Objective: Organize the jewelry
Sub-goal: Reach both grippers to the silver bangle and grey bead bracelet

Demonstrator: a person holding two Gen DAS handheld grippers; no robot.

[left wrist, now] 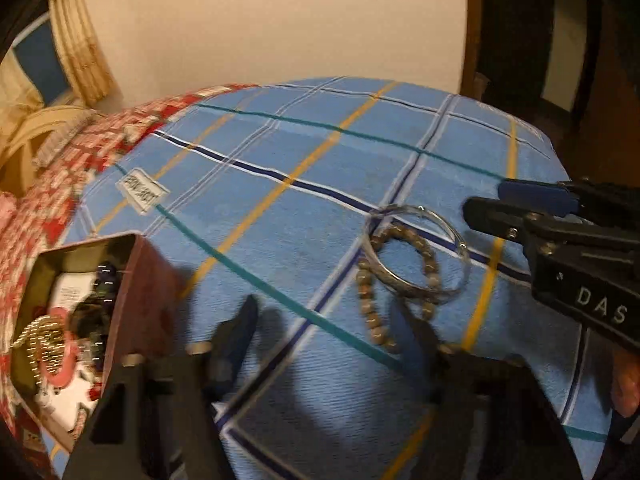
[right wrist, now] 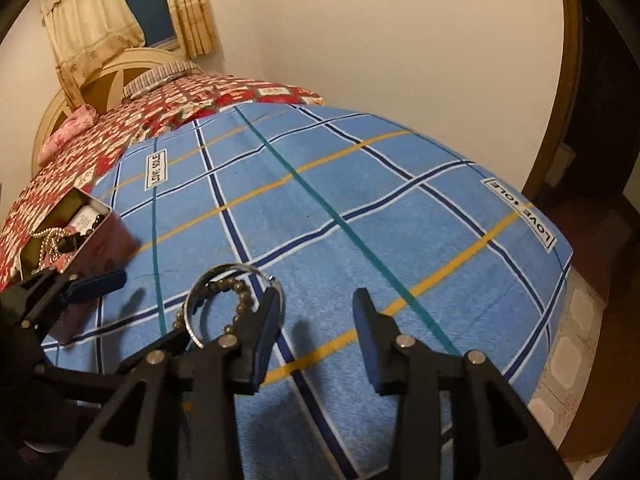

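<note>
A silver bangle (left wrist: 418, 248) lies on the blue checked bedspread (left wrist: 280, 152), overlapping a brown beaded bracelet (left wrist: 374, 304). Both also show in the right wrist view, the bangle (right wrist: 236, 270) and the beaded bracelet (right wrist: 236, 300). My left gripper (left wrist: 326, 316) is open and empty, its right finger beside the bracelet. My right gripper (right wrist: 316, 300) is open and empty, its left finger just right of the bangle. A pink tin box (left wrist: 140, 280) at the left holds a pearl chain (left wrist: 40, 332), a pink ring and dark beads; it also shows in the right wrist view (right wrist: 104, 244).
A red patterned quilt (right wrist: 120, 128) and pink pillow (right wrist: 68, 132) cover the bed's far end by the headboard (right wrist: 100, 76). The bed's right edge (right wrist: 560, 264) drops to a tiled floor. A dark doorway (right wrist: 600, 120) is at right.
</note>
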